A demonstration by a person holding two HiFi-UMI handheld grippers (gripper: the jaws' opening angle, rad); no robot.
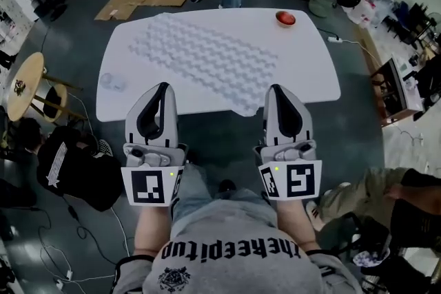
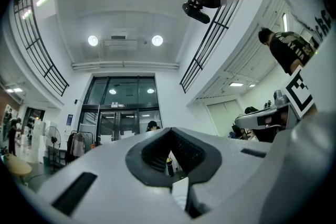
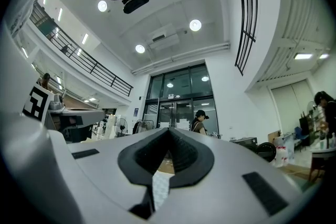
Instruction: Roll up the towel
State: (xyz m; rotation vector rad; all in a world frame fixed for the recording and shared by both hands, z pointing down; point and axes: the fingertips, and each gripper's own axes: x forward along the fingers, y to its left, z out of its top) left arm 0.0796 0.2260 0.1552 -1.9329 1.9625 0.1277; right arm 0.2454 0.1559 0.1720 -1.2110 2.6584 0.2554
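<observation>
Towel is laid flat and unrolled across bench, with its near hem drooping slightly over the front edge. Left tool and right tool are held at that edge, both closed, nothing seen clamped. Step is judged as approach; rolling not yet begun. Next, jaws must be opened, the near hem pinched on both sides and turned over evenly.

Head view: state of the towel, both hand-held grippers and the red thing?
towel: spread flat on the table, not rolled yet.
left hand-held gripper: jaws shut, nothing gripped, tip over the table's near edge.
right hand-held gripper: jaws shut, nothing gripped, tip at the towel's near edge.
red object: sitting at the table's far right corner.
</observation>
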